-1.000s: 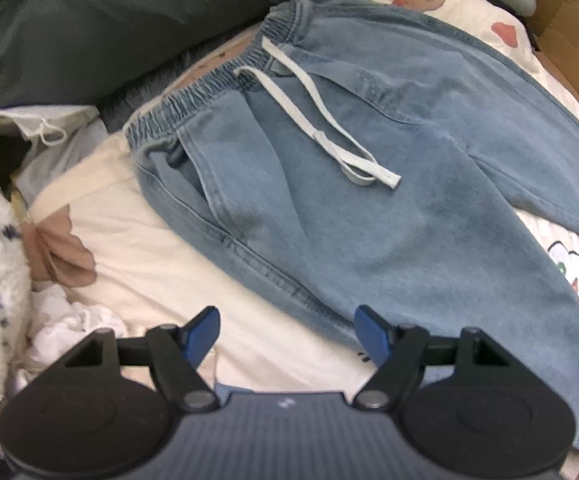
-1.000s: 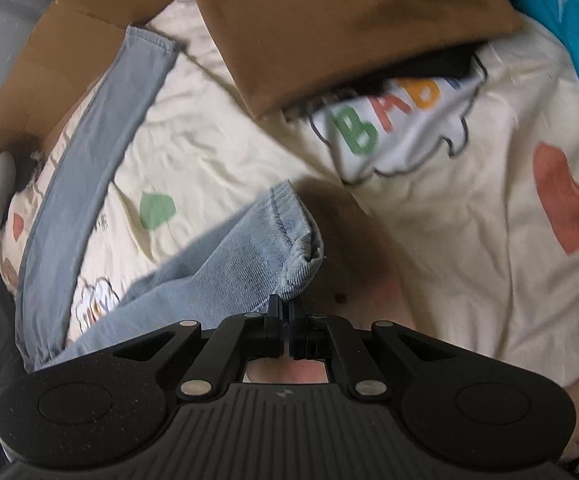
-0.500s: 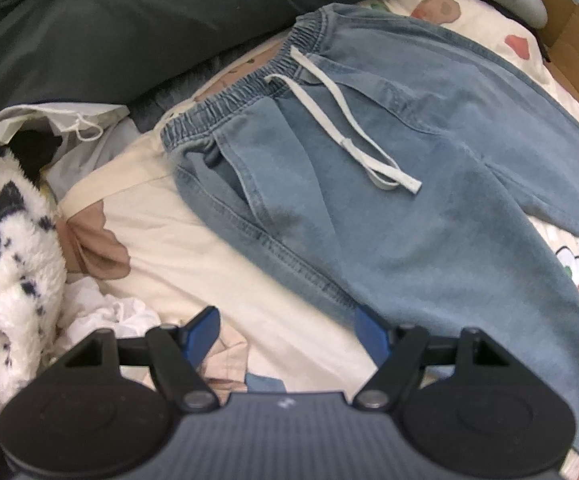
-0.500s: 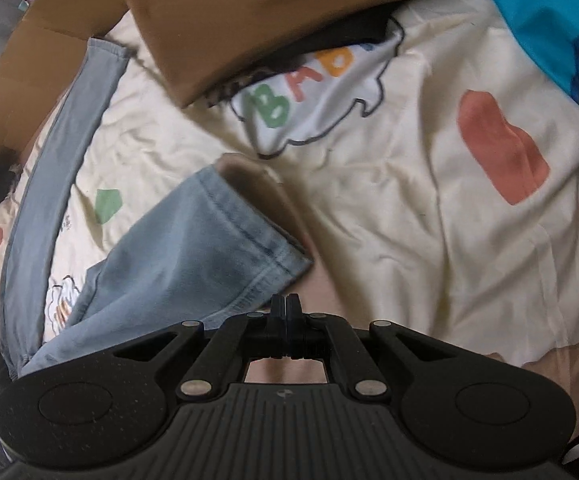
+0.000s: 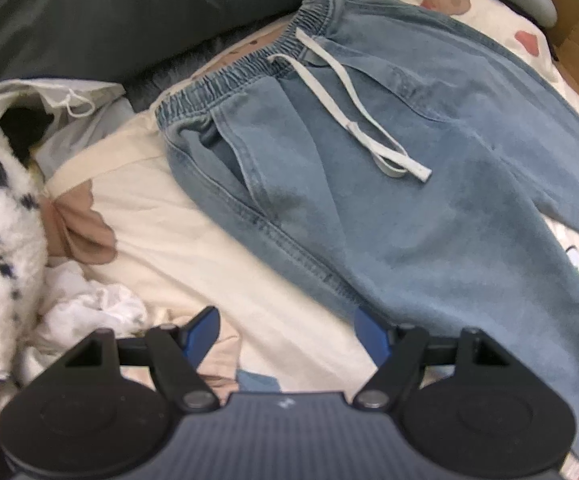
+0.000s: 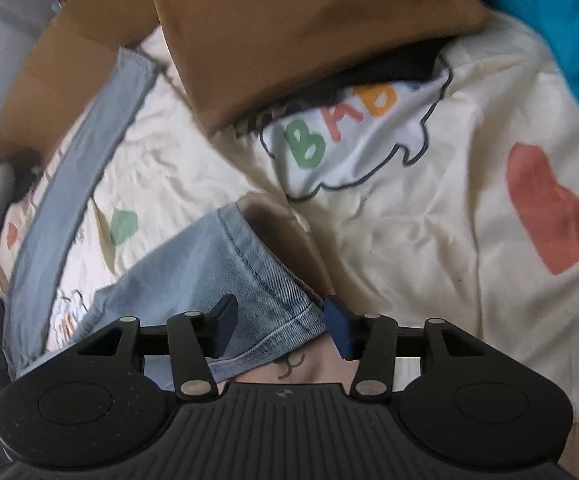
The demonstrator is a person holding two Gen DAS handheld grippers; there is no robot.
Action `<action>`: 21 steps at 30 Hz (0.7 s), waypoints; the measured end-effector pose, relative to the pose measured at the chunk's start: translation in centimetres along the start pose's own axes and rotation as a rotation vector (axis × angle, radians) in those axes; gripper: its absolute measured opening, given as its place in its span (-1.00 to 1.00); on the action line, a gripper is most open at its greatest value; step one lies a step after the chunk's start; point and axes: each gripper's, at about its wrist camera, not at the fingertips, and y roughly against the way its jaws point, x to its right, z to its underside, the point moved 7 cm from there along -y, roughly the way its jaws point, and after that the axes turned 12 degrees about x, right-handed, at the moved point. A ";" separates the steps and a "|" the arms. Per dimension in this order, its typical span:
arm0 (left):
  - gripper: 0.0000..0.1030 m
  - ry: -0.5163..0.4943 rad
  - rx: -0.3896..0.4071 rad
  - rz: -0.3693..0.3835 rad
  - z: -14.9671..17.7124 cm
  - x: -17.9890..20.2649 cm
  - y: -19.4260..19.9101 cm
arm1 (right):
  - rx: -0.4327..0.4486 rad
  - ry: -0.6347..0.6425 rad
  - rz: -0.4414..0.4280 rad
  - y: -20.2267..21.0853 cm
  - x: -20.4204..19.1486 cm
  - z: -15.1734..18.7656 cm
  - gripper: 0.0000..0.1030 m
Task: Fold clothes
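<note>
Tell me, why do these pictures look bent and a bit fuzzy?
Left wrist view: the wide lens bows the jeans, with soft focus at the edges. Right wrist view: motion blur smears the brown cloth and the printed letters; a shadow lies beside the jeans cuff.

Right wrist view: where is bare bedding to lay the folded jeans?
Bare cream sheet lies between the jeans cuff, the BABY print and the red patch. Crowded above: brown garment, teal fabric. The right gripper is opening over the cuff.
</note>
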 end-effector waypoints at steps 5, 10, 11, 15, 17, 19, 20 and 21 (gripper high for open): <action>0.48 0.122 0.032 0.040 0.0 -0.4 -1.2 | -0.041 -0.054 0.017 -1.4 1.3 1.3 0.07; 0.48 0.244 0.072 0.070 -0.2 -1.4 -2.7 | -0.072 -0.175 -0.038 -2.0 2.3 3.0 0.07; 0.47 0.273 0.077 0.069 -0.2 -1.8 -3.1 | -0.074 -0.189 -0.050 -2.1 2.3 3.3 0.07; 0.39 0.383 0.087 0.074 0.1 -3.1 -4.6 | -0.076 -0.225 -0.088 -2.5 2.0 4.3 0.07; 0.34 0.428 0.085 0.082 0.3 -3.6 -5.3 | -0.064 -0.220 -0.091 -2.7 1.9 4.4 0.07; 0.33 0.447 0.086 0.080 0.4 -3.9 -6.0 | -0.052 -0.235 -0.087 -2.8 2.3 4.4 0.07; 0.32 0.451 0.088 0.077 0.4 -3.9 -6.2 | -0.051 -0.252 -0.087 -3.0 2.5 4.4 0.07; 0.32 0.456 0.090 0.074 0.4 -4.0 -6.4 | -0.050 -0.268 -0.088 -3.1 2.7 4.4 0.06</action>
